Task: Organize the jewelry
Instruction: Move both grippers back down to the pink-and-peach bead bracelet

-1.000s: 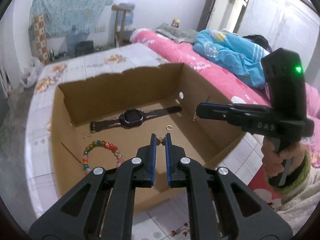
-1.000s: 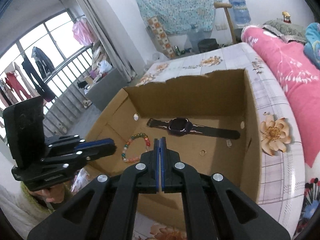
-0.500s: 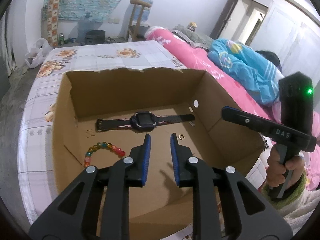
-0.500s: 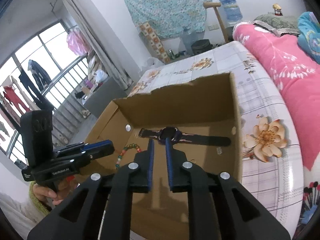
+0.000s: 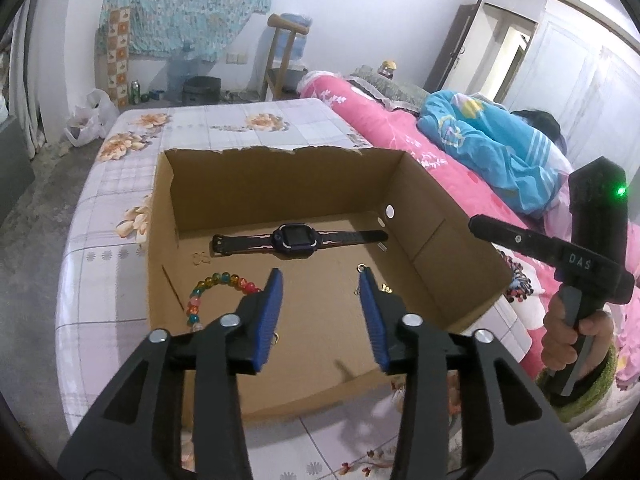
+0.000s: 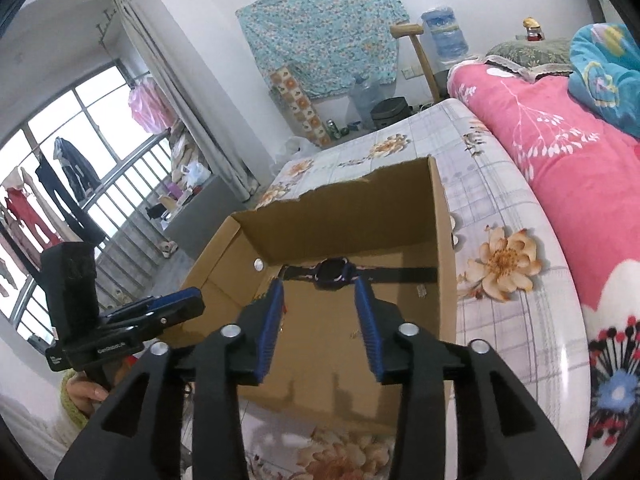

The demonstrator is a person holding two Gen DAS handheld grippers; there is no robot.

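Note:
An open cardboard box (image 5: 448,248) stands on a flowered table. On its floor lie a dark watch (image 5: 296,238), a coloured bead bracelet (image 5: 208,288), a small gold ring (image 5: 362,268) and small gold pieces (image 5: 386,289). My left gripper (image 5: 320,280) is open and empty above the box's near edge. My right gripper (image 6: 318,288) is open and empty over the box (image 6: 444,248), with the watch (image 6: 334,272) beyond its fingertips. The right gripper also shows in the left wrist view (image 5: 480,226), outside the box's right wall.
The flowered tablecloth (image 5: 108,232) runs around the box. A pink bed (image 6: 560,152) with a blue blanket lies along the right. The left gripper body (image 6: 132,320) shows at the box's left corner. A window with railings is at far left.
Both grippers have opened wide and pulled back from the box floor. The small gold pieces that each held now lie in the box.

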